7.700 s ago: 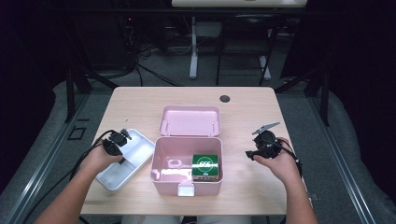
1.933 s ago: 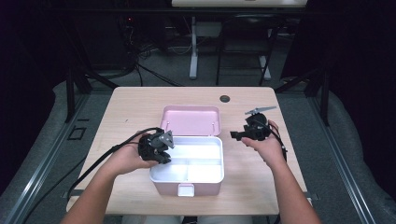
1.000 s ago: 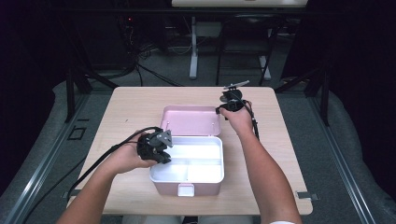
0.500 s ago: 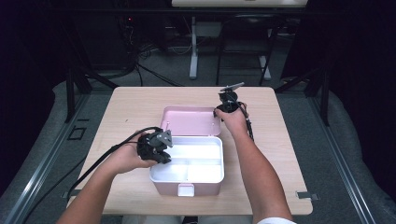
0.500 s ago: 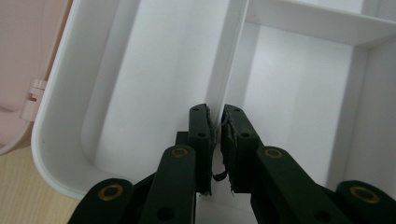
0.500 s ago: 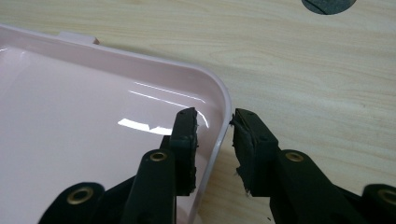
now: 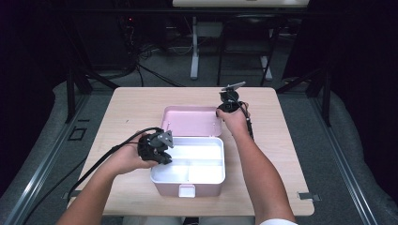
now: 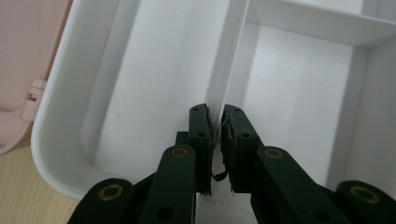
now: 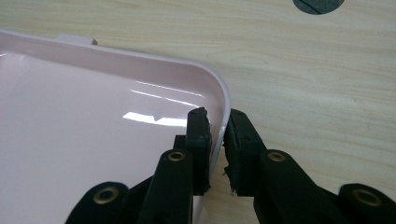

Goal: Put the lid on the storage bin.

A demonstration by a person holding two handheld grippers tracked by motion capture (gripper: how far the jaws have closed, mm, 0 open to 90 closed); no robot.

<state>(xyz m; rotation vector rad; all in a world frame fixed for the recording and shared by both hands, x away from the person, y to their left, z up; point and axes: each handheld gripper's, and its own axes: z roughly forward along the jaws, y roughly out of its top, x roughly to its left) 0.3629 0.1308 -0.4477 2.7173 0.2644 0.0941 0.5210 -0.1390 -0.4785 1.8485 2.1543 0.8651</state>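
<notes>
1. A pale pink plastic box (image 7: 187,187) sits near the front edge of the light wooden bench (image 7: 131,105), its flat pink lid (image 7: 190,119) lying open behind it, toward the far side.
2. A white divided plastic tray (image 7: 197,159) rests inside the pink box.
3. The left tongs (image 8: 215,122) are clenched on the tray's thin white dividing wall (image 8: 226,70), at the box's left end.
4. The right tongs (image 9: 218,123) have just been closing and now straddle the lid's raised rim at its far right corner, one pad inside, one outside.
5. Beyond the lid, a small dark round disc (image 9: 319,4) lies on bare bench, well apart from the box.
</notes>
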